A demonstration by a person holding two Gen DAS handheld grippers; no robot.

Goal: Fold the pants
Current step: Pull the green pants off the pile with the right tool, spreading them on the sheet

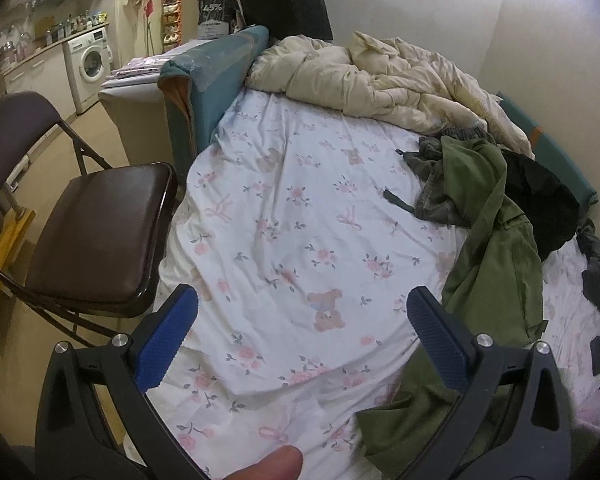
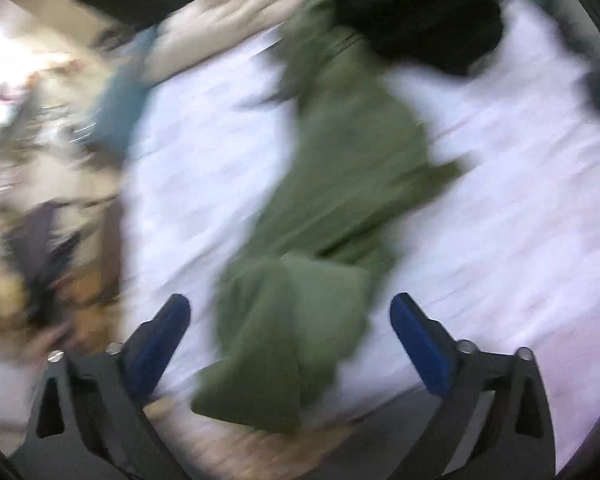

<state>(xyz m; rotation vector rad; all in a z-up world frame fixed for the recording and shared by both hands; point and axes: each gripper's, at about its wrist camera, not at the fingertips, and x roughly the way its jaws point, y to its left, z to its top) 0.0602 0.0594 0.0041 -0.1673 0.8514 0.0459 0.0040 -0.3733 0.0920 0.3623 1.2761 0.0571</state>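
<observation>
The right wrist view is smeared by motion blur across the whole frame, so edges and fine detail are lost; only broad patches of colour can be read there. In it the bed (image 2: 480, 208) fills the middle and right as a pale blur, and the green pants (image 2: 340, 184) run from the upper centre down to the bottom centre, with a folded-looking end lying between the two blue pads; whether that end touches either pad cannot be told. A black garment (image 2: 428, 20) sits at the top of the pants, its outline vague.

The left wrist view is sharp. The bed (image 1: 300, 208), covered in a white sheet printed with flowers and bears, takes up the centre. A cream quilt (image 1: 380, 76) is bunched at the upper centre. The green pants (image 1: 496, 240) lie along the right side of the sheet, running from the middle right down to the lower right, where the right finger hides part of them. The black garment (image 1: 540, 200) lies partly under their upper end, and more dark clothing at the far right is cut off by the frame edge. A brown folding chair (image 1: 96, 232) stands at the left, just beside the bed.

The left hand-held gripper (image 1: 302, 308) hangs over the sheet with its fingers wide apart and nothing between them. The right hand-held gripper (image 2: 290, 312) is also spread wide, pointed down along the pants.
</observation>
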